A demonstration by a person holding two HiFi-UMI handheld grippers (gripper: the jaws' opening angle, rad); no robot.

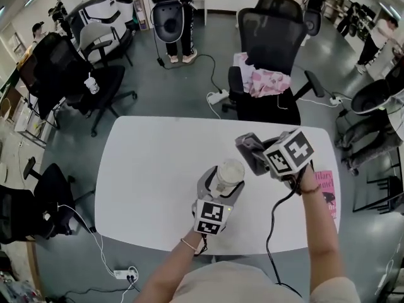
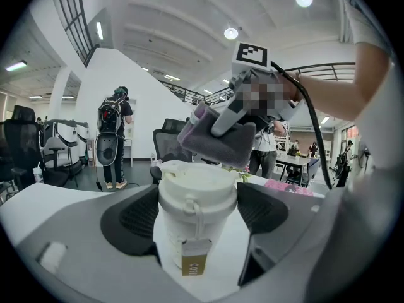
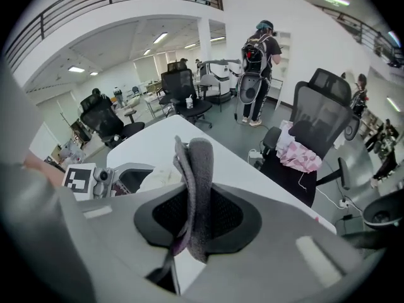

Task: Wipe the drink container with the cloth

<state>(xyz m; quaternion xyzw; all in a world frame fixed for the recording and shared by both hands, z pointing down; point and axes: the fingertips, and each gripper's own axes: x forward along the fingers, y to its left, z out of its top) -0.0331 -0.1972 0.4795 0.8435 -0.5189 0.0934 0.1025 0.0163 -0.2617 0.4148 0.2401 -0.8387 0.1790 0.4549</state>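
Observation:
A white drink cup point(image 2: 197, 214) with a white lid and a small brown tag stands upright between the jaws of my left gripper point(image 2: 199, 216), which is shut on it. In the head view the cup point(image 1: 228, 173) is held over the near middle of the white table point(image 1: 151, 169). My right gripper point(image 3: 192, 213) is shut on a folded grey cloth point(image 3: 197, 194). From the left gripper view the cloth point(image 2: 218, 137) hangs just above and beyond the lid; I cannot tell if it touches. In the head view the right gripper point(image 1: 250, 151) sits just right of the cup.
A pink book point(image 1: 326, 191) lies at the table's right edge. A black office chair point(image 1: 268, 74) draped with pink fabric stands behind the table, with more chairs at left point(image 1: 95, 87). A person with a backpack point(image 3: 255, 62) stands far off.

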